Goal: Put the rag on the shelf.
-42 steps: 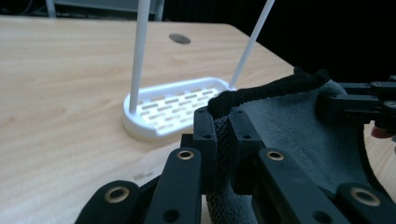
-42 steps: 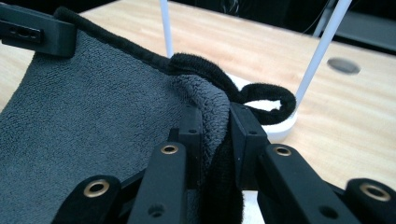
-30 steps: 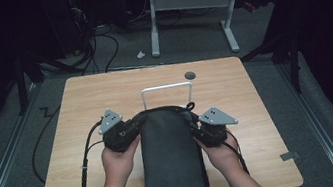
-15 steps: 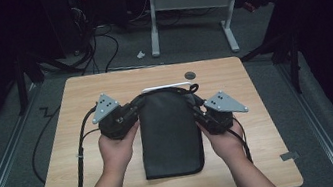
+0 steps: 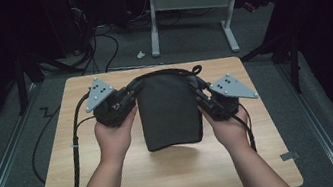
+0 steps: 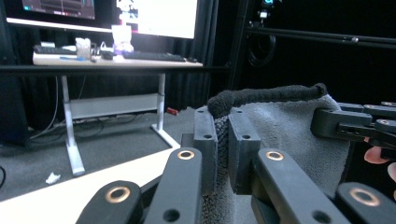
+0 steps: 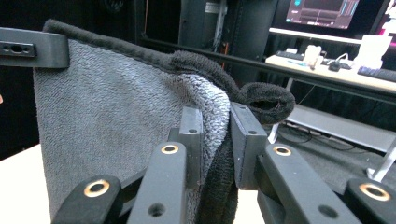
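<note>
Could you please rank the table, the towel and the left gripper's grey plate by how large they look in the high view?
1. Table
2. Towel
3. Grey plate, though being raised nearer the camera enlarges it slightly

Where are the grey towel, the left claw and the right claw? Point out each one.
grey towel (image 5: 169, 108): high view, middle of the hanging cloth.
left claw (image 6: 223, 149): left gripper view, between its fingertips, clamped on the towel's edge.
right claw (image 7: 217, 140): right gripper view, between its fingertips, clamped on the towel's corner.
</note>
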A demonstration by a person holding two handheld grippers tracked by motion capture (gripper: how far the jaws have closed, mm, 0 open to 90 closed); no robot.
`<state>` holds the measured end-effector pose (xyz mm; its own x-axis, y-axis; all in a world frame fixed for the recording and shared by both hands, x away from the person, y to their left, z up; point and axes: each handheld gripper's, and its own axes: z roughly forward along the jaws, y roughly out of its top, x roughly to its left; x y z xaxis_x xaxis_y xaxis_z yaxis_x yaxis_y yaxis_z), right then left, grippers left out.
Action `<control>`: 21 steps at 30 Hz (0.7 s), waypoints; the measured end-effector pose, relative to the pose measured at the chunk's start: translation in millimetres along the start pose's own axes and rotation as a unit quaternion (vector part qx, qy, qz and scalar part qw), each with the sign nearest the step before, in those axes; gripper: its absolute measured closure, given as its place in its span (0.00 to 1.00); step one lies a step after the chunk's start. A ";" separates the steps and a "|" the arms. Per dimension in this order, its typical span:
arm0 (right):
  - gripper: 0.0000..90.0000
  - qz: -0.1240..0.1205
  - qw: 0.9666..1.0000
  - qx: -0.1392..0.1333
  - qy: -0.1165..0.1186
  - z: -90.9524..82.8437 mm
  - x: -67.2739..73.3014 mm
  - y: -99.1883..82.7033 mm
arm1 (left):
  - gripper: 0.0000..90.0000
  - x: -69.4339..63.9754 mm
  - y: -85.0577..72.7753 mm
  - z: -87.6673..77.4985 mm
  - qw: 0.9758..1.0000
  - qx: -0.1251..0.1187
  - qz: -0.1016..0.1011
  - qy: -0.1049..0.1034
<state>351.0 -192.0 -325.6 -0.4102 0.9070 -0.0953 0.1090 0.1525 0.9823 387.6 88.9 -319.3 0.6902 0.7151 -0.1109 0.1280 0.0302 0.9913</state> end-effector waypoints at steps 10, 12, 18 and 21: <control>0.86 -0.005 1.000 -0.010 -0.009 0.9 -10.1 15.7 | 0.93 0.8 17.1 9.4 1.000 -0.003 0.020 0.002; 0.86 -0.005 1.000 -0.009 -0.012 2.5 -11.7 18.8 | 0.93 0.7 21.4 12.7 1.000 -0.003 0.028 0.006; 0.86 0.006 1.000 -0.008 -0.009 15.2 -20.1 25.5 | 0.93 13.4 35.2 29.6 0.999 0.008 0.041 0.016; 0.86 0.004 1.000 -0.008 -0.010 24.1 -23.1 28.4 | 0.93 22.3 39.9 40.1 0.999 0.010 0.038 0.020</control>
<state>385.3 -199.1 -299.4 -0.3909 0.9160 -0.0907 0.0971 0.1391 0.9855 436.7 78.1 -285.1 0.6693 0.7423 -0.0313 0.0906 -0.0397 0.9951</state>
